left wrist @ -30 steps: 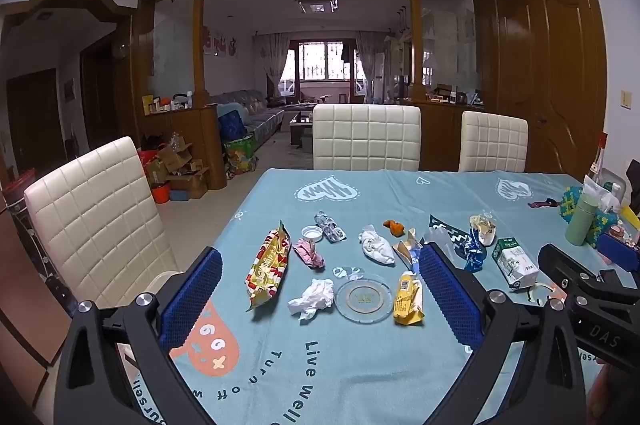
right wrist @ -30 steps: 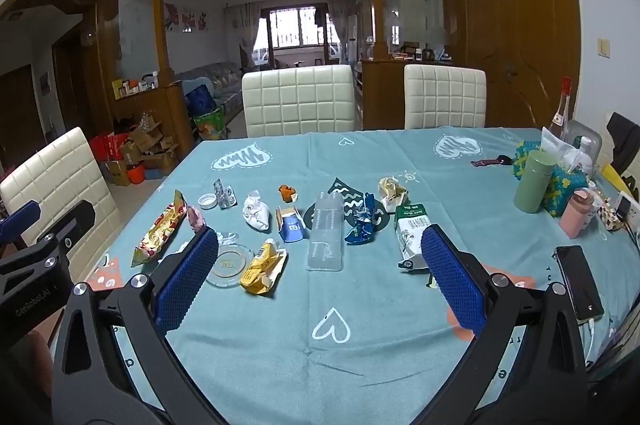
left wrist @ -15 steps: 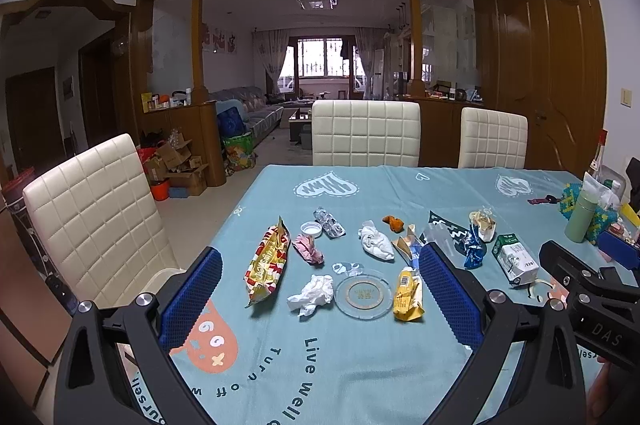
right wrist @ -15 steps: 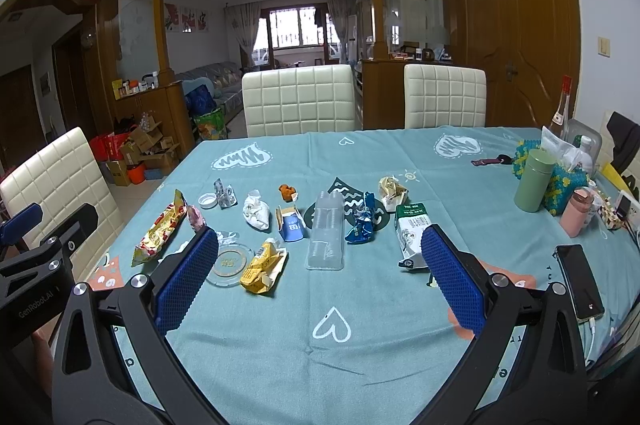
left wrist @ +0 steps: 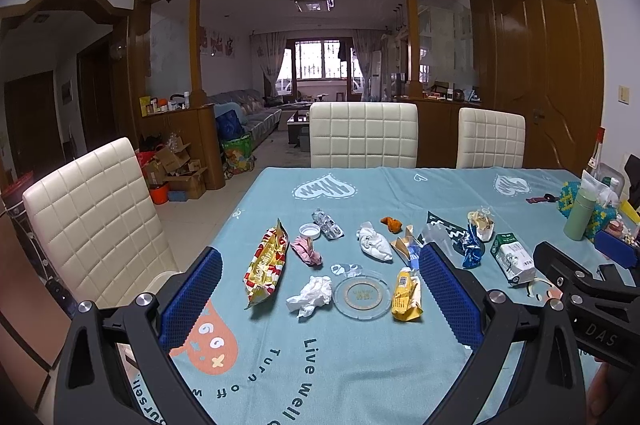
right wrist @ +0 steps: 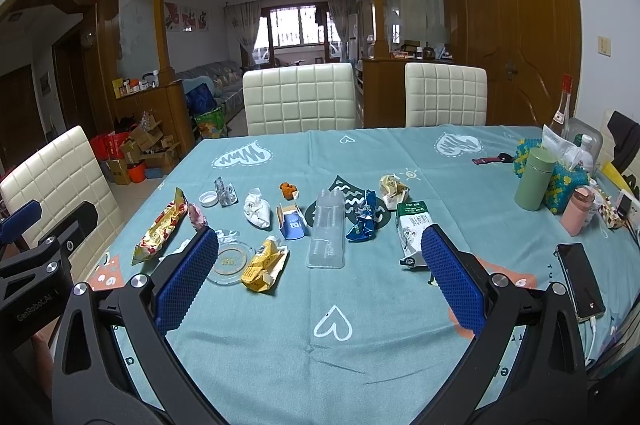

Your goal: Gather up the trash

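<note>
Above the teal cloth-covered surface (right wrist: 440, 161), both tools hover without touching anything. Left hand-held gripper (left wrist: 320, 299): blue-padded fingers spread wide, nothing between them; framed in the gap lie a crumpled white tissue (left wrist: 311, 295), a round clear glass ashtray (left wrist: 362, 294) just right of it, and a yellow crinkled snack wrapper (left wrist: 406, 293) touching the ashtray's right rim. Farther out lie a long red-and-gold candy bag (left wrist: 267, 262), a pink crumpled wrapper (left wrist: 306, 251), a white bottle cap (left wrist: 309, 230) and a white knotted plastic bag (left wrist: 374, 246). Right hand-held gripper (right wrist: 320, 283): fingers likewise spread wide and empty. Ahead of it, near the middle of the surface, lie a flattened clear plastic bottle (right wrist: 328, 230), a small blue-and-white carton (right wrist: 292, 221) just left of it, a crumpled blue foil wrapper (right wrist: 363, 221) just right of it, and a green-and-white milk carton (right wrist: 412, 225) lying on its side, partly behind the right finger. A small piece of orange peel (right wrist: 288, 190) sits beyond the blue carton. At the right edge stand a green cylindrical flask (right wrist: 534, 179) and a pink cup (right wrist: 578, 211); a black smartphone (right wrist: 580, 279) lies flat near the corner.
</note>
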Demonstrator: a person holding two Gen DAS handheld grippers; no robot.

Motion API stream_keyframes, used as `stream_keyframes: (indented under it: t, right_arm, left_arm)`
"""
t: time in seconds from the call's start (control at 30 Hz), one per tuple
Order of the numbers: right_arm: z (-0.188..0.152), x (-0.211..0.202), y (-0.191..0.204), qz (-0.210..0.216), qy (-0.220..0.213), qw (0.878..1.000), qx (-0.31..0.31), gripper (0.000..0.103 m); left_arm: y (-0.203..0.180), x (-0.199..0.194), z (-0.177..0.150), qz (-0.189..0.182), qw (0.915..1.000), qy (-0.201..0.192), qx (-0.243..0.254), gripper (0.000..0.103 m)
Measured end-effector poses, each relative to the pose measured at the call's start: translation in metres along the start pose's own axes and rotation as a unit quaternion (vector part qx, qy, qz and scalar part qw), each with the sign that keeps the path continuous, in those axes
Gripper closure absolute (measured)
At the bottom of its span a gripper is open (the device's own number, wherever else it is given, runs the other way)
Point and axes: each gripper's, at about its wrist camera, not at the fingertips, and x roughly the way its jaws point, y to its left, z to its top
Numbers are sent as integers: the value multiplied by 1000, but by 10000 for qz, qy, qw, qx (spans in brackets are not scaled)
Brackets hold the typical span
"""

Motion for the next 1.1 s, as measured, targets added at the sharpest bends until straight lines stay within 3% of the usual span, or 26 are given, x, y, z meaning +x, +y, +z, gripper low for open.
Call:
stream_keyframes:
  t: [1.1]
  right_arm:
    - [-1,1,-1,9,14,10000,12,3]
  left_arm:
    - [0,-3,-1,-52,10000,16,2,7]
